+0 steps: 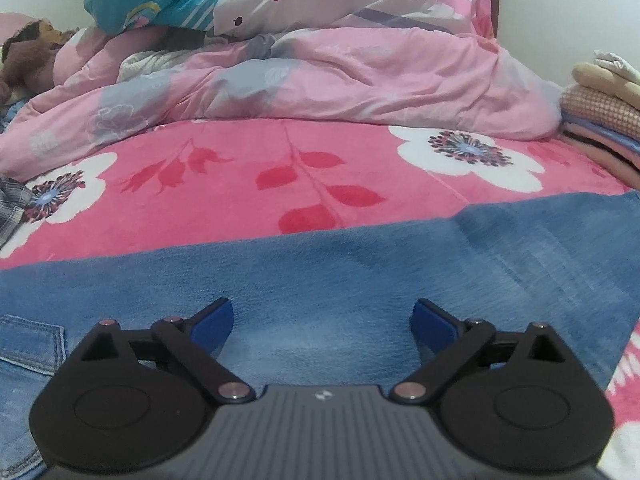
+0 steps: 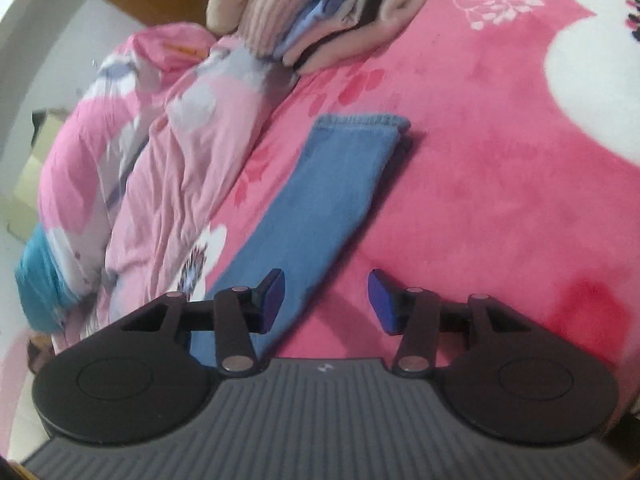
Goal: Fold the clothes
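Blue jeans [image 1: 360, 272] lie flat across the pink flowered blanket [image 1: 240, 184], a back pocket [image 1: 28, 344] showing at the lower left. My left gripper [image 1: 323, 320] hovers just over the denim, jaws spread wide with nothing pressed between them. In the right wrist view one jeans leg [image 2: 332, 184] runs away from me to its hem [image 2: 360, 122]. The right gripper [image 2: 328, 298] is open partway at the leg's near end. Its left finger [image 2: 272, 300] is over the denim and its right finger over the bare blanket [image 2: 480, 160]. Neither pad presses cloth.
A crumpled pink duvet [image 1: 320, 76] fills the back of the bed. A stack of folded clothes [image 1: 600, 120] sits at the right edge, also seen as the stack [image 2: 320, 12] beyond the hem. A brown stuffed toy [image 1: 28, 56] and a plaid garment [image 1: 10, 204] lie at the left.
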`<state>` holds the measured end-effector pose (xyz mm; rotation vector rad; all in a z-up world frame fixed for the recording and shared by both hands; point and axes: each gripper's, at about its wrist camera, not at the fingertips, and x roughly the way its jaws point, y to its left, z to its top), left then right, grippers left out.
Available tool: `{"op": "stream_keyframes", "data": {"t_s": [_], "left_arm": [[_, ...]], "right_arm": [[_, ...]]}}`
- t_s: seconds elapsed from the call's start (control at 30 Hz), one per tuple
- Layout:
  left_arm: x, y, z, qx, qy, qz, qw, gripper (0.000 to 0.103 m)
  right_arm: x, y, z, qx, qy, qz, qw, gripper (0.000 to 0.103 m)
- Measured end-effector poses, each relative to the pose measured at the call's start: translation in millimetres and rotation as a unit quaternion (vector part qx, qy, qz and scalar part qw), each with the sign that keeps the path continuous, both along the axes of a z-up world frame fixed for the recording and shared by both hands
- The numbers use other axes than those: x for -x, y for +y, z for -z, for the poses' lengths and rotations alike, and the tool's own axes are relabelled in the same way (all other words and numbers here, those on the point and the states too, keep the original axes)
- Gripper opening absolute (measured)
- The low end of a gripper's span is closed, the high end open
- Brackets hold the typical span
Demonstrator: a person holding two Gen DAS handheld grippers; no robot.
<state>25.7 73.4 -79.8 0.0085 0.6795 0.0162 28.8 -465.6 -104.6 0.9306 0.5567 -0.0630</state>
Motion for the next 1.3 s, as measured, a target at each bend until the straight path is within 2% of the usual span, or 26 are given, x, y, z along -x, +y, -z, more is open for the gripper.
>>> {"op": "stream_keyframes", "data": {"t_s": [0.33,0.43,0.5,0.6,0.67,0.8,0.9,1.07,1.17,1.3], "left_arm": [[-1,-1,3,-0.001,-0.001,-0.004,1.0000,0.101],[-3,0,5,0.001,-0.002,-0.001,1.0000,0.102],[-3,0,5,0.001,-0.002,-0.001,1.0000,0.102],[-3,0,5,0.001,-0.002,-0.001,1.0000,0.102],[-3,0,5,0.001,-0.002,-0.001,1.0000,0.102],[-3,0,5,0.002,-0.003,-0.001,1.0000,0.102],[-3,1,5,0.006,-0.004,-0.001,1.0000,0.102],[-2,2,5,0.012,-0.006,0.000,0.9999,0.102],[-2,4,4,0.017,-0.007,0.000,0.9998,0.102],[0,8,1,0.030,-0.009,0.001,0.9995,0.101]], "right_arm": [[-36,-16,14,-0.035,-0.034,0.018,0.999,0.042],[-44,-17,18,-0.027,-0.046,0.025,0.998,0.033],[-50,-20,24,-0.024,-0.045,0.035,0.998,0.007],[-55,-27,29,-0.049,-0.048,0.037,0.997,0.005],[-54,-25,24,-0.043,-0.055,0.033,0.997,0.005],[-42,-19,12,-0.083,-0.112,0.024,0.990,0.004],[-37,3,-13,-0.067,-0.135,-0.002,0.989,0.004],[-32,62,-55,-0.062,-0.168,-0.084,0.980,0.004],[-33,105,-76,-0.059,-0.188,-0.135,0.971,0.004],[-32,157,-97,-0.083,-0.212,-0.191,0.955,0.004]]}}
